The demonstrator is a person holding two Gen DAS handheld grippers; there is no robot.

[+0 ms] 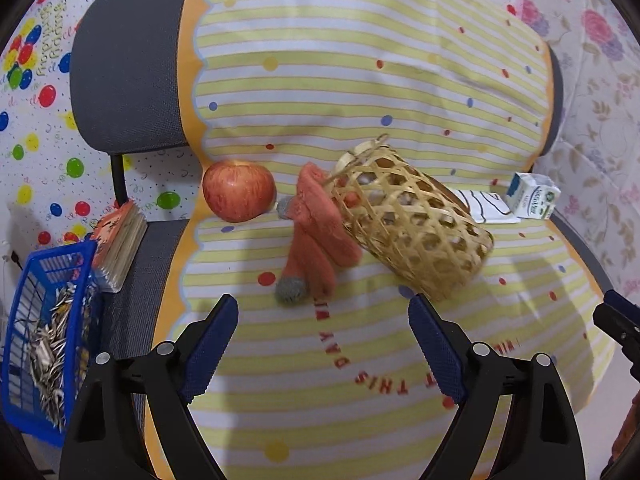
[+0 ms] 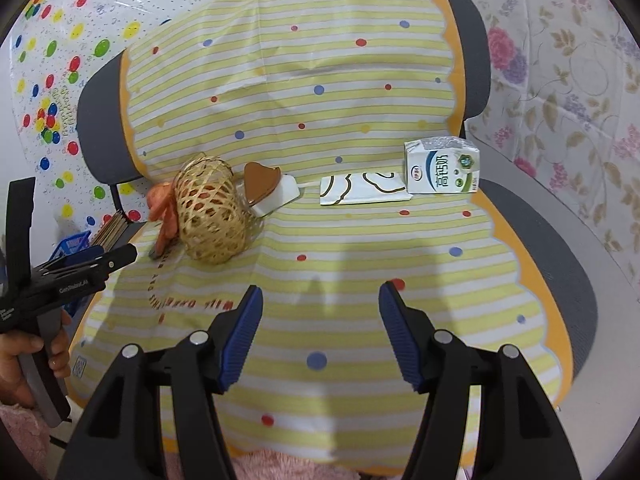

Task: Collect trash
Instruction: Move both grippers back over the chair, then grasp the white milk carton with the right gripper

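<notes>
On the chair's striped cloth (image 1: 360,80) stands a white milk carton (image 1: 534,196) (image 2: 442,166) at the far right, with a flat white paper packet (image 1: 486,206) (image 2: 364,190) lying beside it. A woven bamboo basket (image 1: 412,224) (image 2: 210,212) lies on its side mid-seat. My left gripper (image 1: 323,304) is open and empty, hovering just short of the basket. My right gripper (image 2: 321,290) is also open and empty, over bare cloth well short of the carton. A blue crate (image 1: 48,332) with silvery scraps sits low at the left.
A red apple (image 1: 239,191) and orange knitted socks (image 1: 316,220) lie left of the basket. A brown-and-white wedge (image 2: 268,188) rests against the basket's right side. A thick book (image 1: 120,240) lies at the seat's left edge. Patterned sheets hang behind the chair.
</notes>
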